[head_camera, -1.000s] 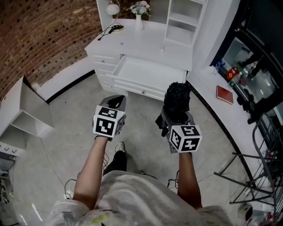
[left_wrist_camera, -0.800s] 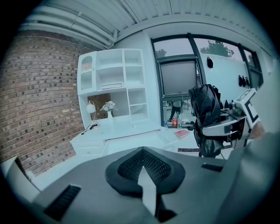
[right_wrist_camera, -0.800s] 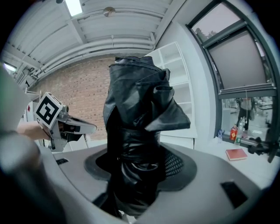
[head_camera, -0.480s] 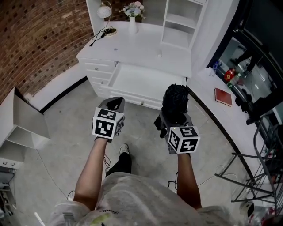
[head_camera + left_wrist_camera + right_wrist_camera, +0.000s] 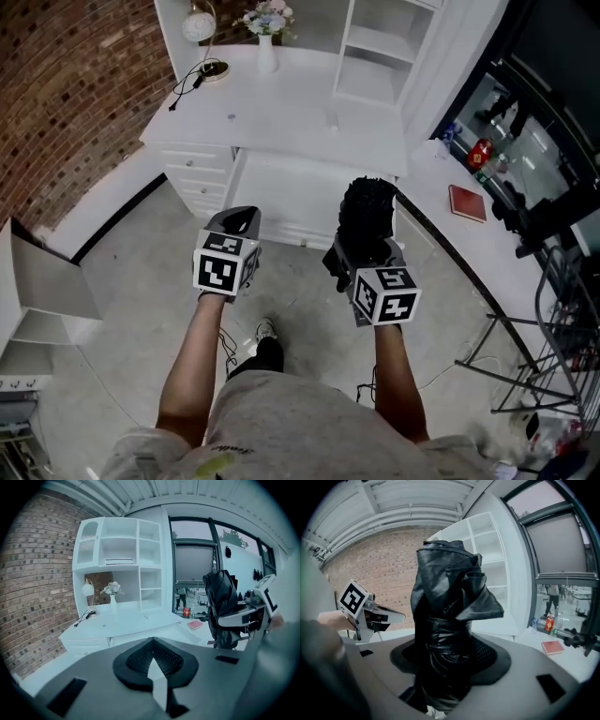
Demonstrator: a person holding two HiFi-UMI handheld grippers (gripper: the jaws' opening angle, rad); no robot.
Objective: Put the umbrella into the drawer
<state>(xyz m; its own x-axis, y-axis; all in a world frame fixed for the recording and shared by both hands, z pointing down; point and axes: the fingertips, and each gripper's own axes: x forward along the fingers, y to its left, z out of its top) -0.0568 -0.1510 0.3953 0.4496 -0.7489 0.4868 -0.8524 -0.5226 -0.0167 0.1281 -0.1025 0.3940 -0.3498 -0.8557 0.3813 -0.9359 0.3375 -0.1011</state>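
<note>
A black folded umbrella stands upright in my right gripper, which is shut on its lower part. The right gripper view is filled by the umbrella, clamped between the pads of the right gripper. The white desk has its wide drawer pulled open, just ahead of both grippers. My left gripper hovers over the floor before the drawer's left part, shut and holding nothing. In the left gripper view the pads of the left gripper meet, and the umbrella shows at the right.
On the desk stand a lamp with its cable and a vase of flowers. A side counter at the right carries a red book and bottles. A white shelf unit sits on the floor at left, a metal rack at right.
The desk and open drawer have come closer to the grippers in the head view. The umbrella's top now overlaps the drawer's right front. Both grippers keep their grip state.
</note>
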